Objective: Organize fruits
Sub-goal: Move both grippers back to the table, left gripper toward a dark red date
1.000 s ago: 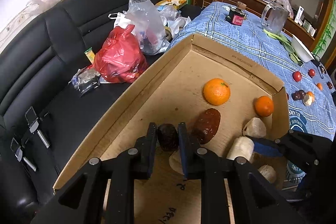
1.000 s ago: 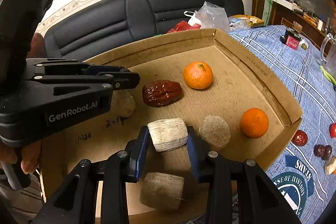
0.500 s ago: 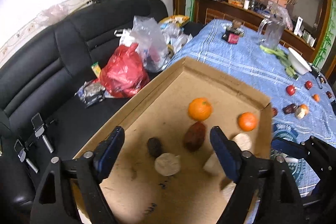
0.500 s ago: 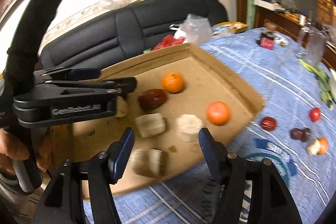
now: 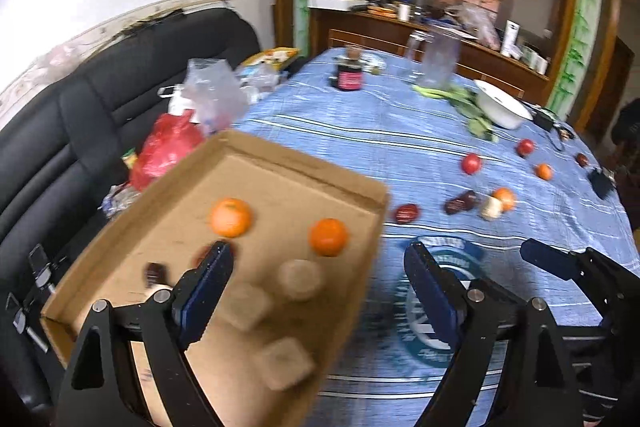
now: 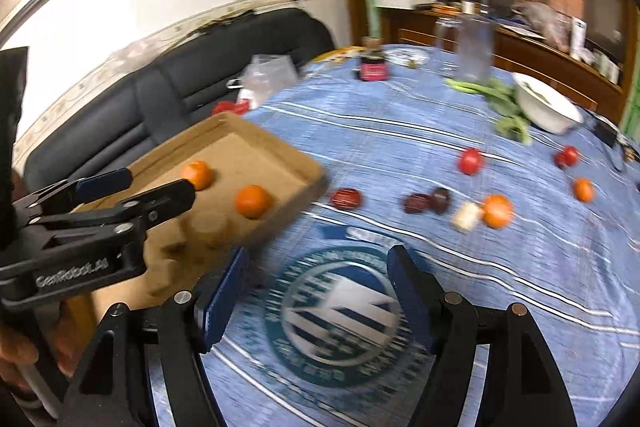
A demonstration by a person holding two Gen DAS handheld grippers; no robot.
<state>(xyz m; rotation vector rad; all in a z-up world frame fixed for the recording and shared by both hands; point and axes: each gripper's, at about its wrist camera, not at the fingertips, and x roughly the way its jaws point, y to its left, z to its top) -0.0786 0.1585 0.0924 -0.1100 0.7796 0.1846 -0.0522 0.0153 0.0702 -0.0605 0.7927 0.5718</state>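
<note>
A shallow cardboard box sits at the table's left edge, also in the right wrist view. It holds two oranges, dark dates and pale cut pieces. Loose on the blue tablecloth lie a red date, dark dates, a pale piece, oranges and red fruits. My left gripper is open and empty over the box's right edge. My right gripper is open and empty above the cloth's round emblem.
A black sofa with red and clear bags stands left of the table. A white bowl, green vegetables, a glass jug and a dark jar stand at the far side.
Both grippers opened, releasing a dark date and a pale piece into the box, then lifted and swung right, away from the box toward the loose fruit on the cloth.
</note>
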